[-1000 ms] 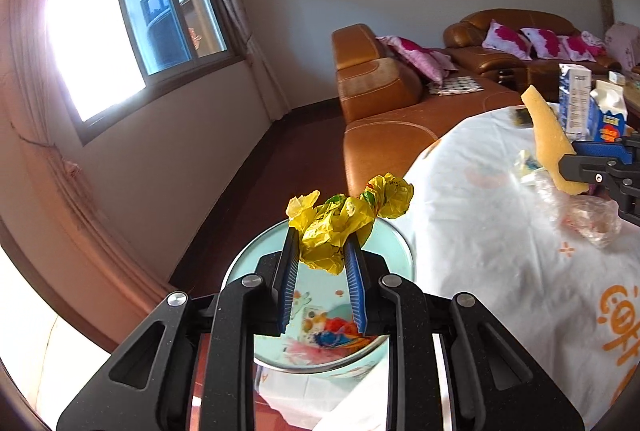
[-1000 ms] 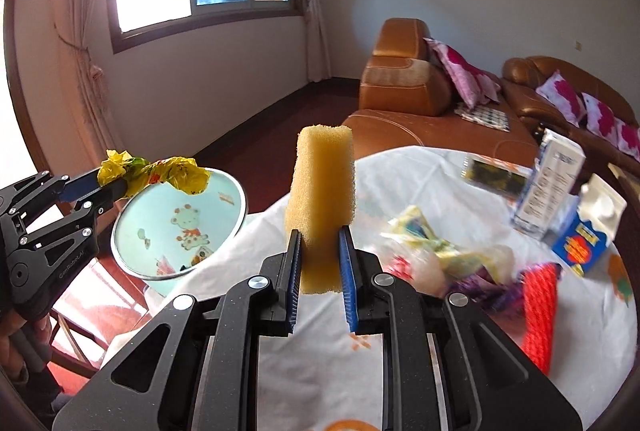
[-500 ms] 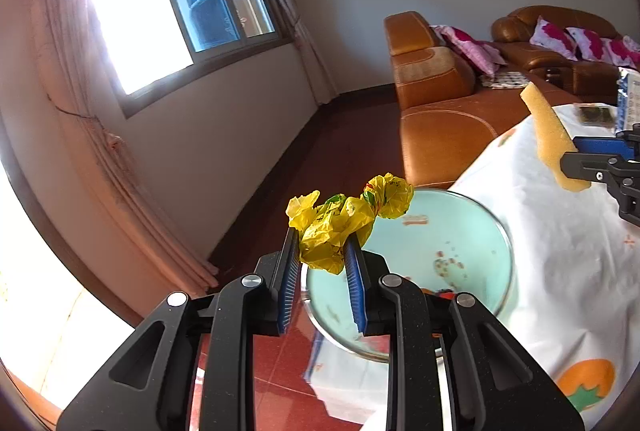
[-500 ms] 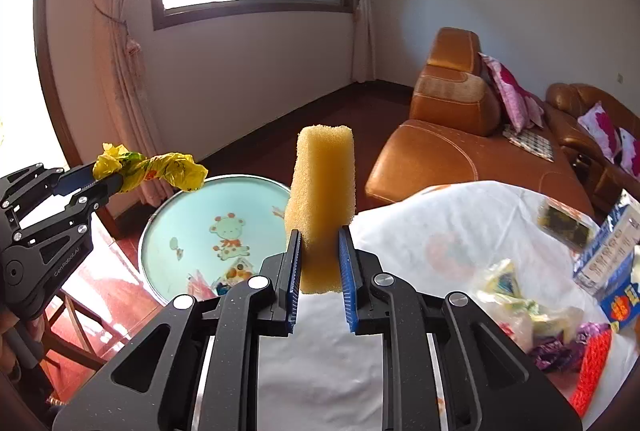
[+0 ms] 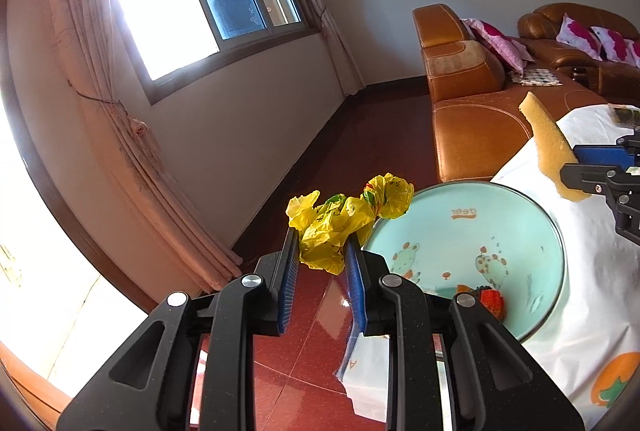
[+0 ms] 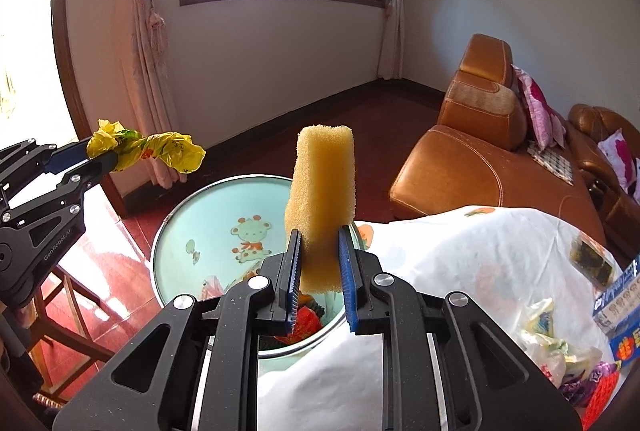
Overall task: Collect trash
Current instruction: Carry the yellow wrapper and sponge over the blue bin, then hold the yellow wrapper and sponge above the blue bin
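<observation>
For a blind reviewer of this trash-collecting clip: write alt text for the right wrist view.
The right gripper clamps an upright yellow sponge above a pale green cartoon-printed basin that already holds some trash. At left, the left gripper holds a crumpled yellow plastic bag. A table under a white printed cloth carries wrappers at right, with orange leather sofas behind.

**Two scraps held above the basin**

A crumpled yellow plastic wrapper, printed with green and red, is squeezed into a twisted wad and sticks out past the blue pads clamping it, above the red floor just beside the rim of the pale green basin. A tall yellow sponge block stands upright, pinched at its lower end, over the basin's near edge. Bright scraps already lie inside the basin, which bears cartoon animals.
</observation>
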Available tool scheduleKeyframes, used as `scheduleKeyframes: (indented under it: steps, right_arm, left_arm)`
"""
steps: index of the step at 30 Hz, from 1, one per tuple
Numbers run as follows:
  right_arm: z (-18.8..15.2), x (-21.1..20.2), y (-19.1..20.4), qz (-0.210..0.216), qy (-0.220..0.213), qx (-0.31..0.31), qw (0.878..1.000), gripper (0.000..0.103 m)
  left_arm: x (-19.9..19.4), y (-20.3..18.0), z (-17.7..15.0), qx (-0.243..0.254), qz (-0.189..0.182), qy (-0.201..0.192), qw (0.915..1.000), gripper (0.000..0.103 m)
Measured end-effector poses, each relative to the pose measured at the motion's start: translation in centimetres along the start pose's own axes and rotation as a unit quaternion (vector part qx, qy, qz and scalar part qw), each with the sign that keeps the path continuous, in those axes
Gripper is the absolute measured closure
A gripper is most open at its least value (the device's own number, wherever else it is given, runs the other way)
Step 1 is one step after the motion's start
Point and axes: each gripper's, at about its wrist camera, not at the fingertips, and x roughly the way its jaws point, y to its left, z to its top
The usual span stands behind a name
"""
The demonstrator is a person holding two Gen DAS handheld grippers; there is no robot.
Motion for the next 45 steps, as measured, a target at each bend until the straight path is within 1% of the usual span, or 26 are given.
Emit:
scheduleKeyframes:
  steps: [9, 17, 45]
  right_arm:
    - [0.0, 1.5, 0.8, 0.001, 0.014, -0.016, 1.000, 0.084]
    - [0.0, 2.0, 0.8, 0.001, 0.021, -0.021, 1.000, 0.084]
    - [-0.2, 2.2, 1.0, 0.003, 0.024, -0.022, 0.999, 0.084]
  left_arm:
    - [0.8, -0.5, -0.3, 0.021, 0.027, 0.001, 0.9994, 0.080]
    - [0.9, -0.8, -0.5, 0.023, 0.027, 0.004, 0.9994, 0.080]
    - [1.0, -1.1, -0.6, 0.025, 0.019, 0.005, 0.9995, 0.080]
